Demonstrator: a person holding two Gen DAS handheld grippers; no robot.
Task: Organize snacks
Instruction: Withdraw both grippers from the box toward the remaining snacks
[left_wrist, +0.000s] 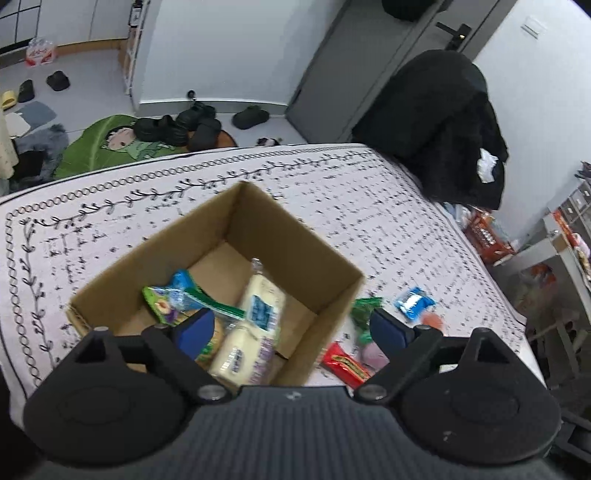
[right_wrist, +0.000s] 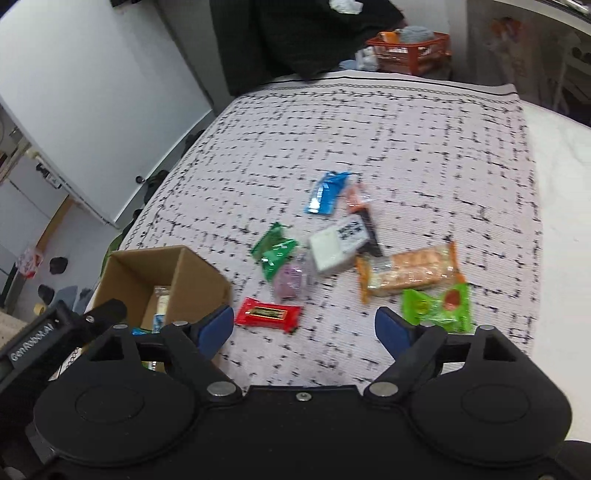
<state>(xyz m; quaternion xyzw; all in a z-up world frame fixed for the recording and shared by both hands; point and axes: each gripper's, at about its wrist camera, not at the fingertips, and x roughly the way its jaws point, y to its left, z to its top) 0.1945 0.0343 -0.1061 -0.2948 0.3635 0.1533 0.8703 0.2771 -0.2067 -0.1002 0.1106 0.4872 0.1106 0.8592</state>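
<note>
- Patterned tablecloth (right_wrist: 369, 129) carries loose snacks ahead of my right gripper (right_wrist: 304, 326).
- Both grippers gape, empty.
- Red packet (right_wrist: 267, 314), nearest: light, slippery; pinch across its middle.

Pretty clearly somebody's home, probably an entryway-ish living area; there were black slippers (left_wrist: 177, 123) scattered over the floor next to a green cartoon rug (left_wrist: 110, 147), with a grey door (left_wrist: 369, 62) right behind them; a black coat (left_wrist: 443, 122) was draped over what looked like a chair beside a table with a patterned tablecloth (right_wrist: 332, 129); an orange basket (right_wrist: 410, 51) of odds and ends sat past the far edge; white cabinet doors (right_wrist: 74, 122) lined one wall; lived-in clutter, nothing lab-like.
</note>
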